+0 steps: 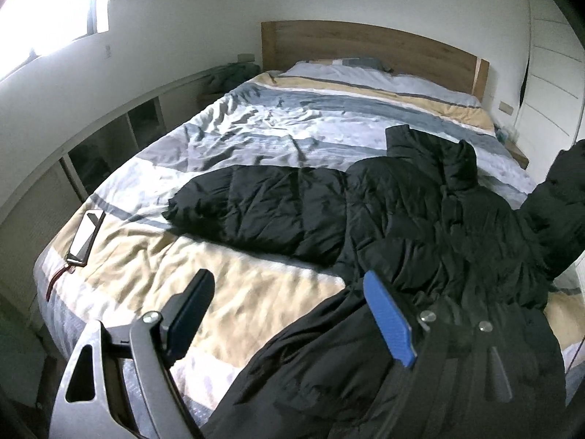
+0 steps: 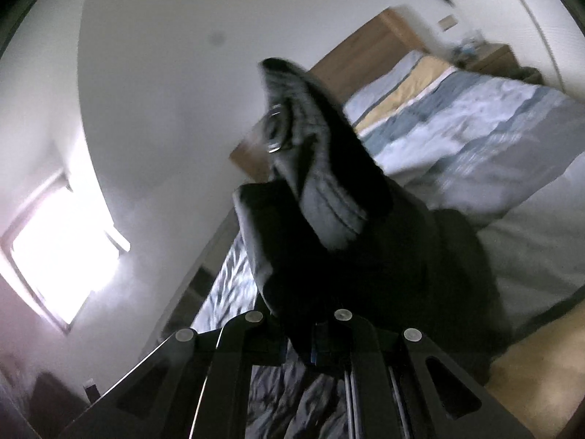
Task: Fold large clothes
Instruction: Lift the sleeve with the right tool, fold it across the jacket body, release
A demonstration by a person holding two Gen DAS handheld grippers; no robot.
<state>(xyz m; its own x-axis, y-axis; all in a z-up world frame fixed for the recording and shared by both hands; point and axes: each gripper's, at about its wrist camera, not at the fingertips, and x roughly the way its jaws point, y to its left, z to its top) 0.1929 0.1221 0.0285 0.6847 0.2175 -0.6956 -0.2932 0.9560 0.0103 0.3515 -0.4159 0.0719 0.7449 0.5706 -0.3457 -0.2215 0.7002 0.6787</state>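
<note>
A large black puffer jacket (image 1: pixel 420 219) lies spread on the striped bed (image 1: pixel 278 128), one sleeve (image 1: pixel 256 208) stretched to the left. Its other sleeve (image 1: pixel 559 212) is raised at the right edge of the left wrist view. My left gripper (image 1: pixel 289 296) is open and empty above the jacket's lower part near the bed's front edge. My right gripper (image 2: pixel 303 344) is shut on the jacket's sleeve (image 2: pixel 329 219) and holds it up in the air, the cuff with a snap button (image 2: pixel 278 133) pointing upward.
A phone (image 1: pixel 86 236) with a red cord lies on the bed's left front corner. A wooden headboard (image 1: pixel 369 51) and pillows stand at the far end. A low shelf (image 1: pixel 120 128) runs along the left wall. A nightstand (image 2: pixel 490 56) is at the right.
</note>
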